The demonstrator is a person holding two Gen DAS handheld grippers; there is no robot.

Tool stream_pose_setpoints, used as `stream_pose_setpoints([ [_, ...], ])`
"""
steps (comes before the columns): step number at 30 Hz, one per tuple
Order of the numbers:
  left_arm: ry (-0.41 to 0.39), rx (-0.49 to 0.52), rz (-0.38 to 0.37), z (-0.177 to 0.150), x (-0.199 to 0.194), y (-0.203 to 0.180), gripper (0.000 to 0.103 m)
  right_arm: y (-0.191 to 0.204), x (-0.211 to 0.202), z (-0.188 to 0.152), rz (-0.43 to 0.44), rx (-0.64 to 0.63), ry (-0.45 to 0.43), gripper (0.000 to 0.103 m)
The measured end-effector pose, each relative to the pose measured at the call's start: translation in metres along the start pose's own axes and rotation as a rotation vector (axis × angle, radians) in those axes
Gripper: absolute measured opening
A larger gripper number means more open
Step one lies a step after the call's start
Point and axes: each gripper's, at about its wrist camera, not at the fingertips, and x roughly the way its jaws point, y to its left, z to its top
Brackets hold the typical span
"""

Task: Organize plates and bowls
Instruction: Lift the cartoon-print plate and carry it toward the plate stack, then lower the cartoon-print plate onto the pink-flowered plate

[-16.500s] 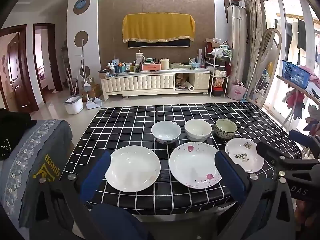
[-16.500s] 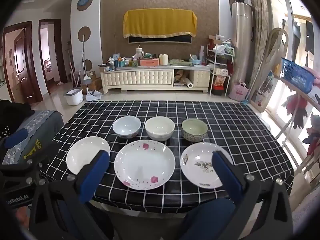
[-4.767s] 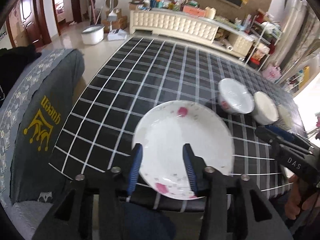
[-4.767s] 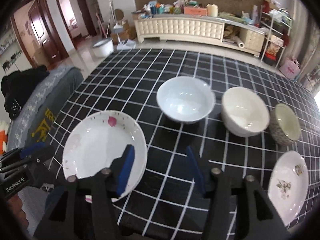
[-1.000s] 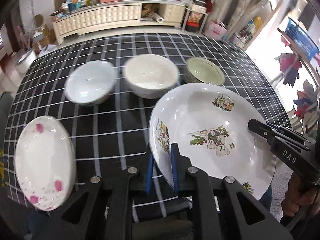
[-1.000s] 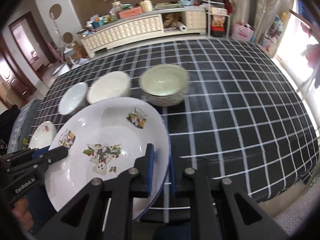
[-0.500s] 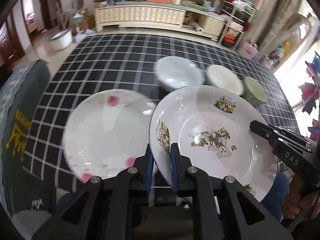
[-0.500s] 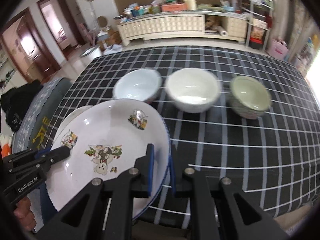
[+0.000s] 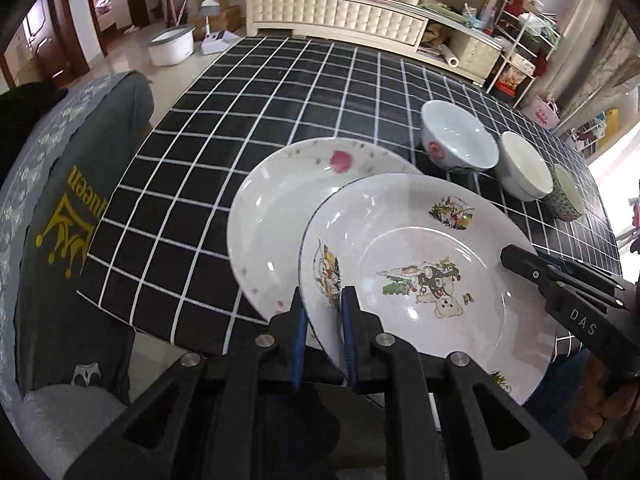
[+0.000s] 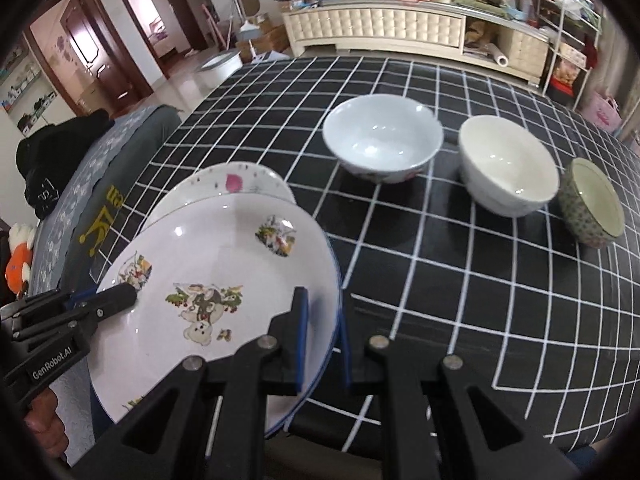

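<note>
A white plate with cartoon pictures (image 9: 416, 280) (image 10: 208, 288) is held between both grippers above the table's near left corner. My left gripper (image 9: 323, 320) is shut on its left rim and also shows in the right wrist view (image 10: 120, 294). My right gripper (image 10: 323, 320) is shut on its right rim and also shows in the left wrist view (image 9: 516, 258). Under it lies a white plate with pink flowers (image 9: 288, 196) (image 10: 236, 178), partly covered. Three bowls stand in a row behind: pale blue (image 10: 380, 142), white (image 10: 508, 164), green patterned (image 10: 592, 208).
The table has a black cloth with white grid lines (image 10: 460, 288). A grey covered chair (image 9: 52, 216) stands at the table's left edge. A TV cabinet (image 9: 340, 20) and a shelf rack stand beyond the far edge.
Both grippers have carried the cartoon plate left. It now hangs partly over the pink-flower plate instead of beside it. Both grips are unchanged.
</note>
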Motion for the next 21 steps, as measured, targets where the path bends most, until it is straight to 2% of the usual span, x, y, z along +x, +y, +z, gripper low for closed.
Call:
stream_pose_setpoints([
  [21, 0.031, -0.07, -0.001, 0.01, 0.024, 0.037, 0.015, 0.023, 0.033, 0.015, -0.003, -0.053, 0.047, 0.017],
])
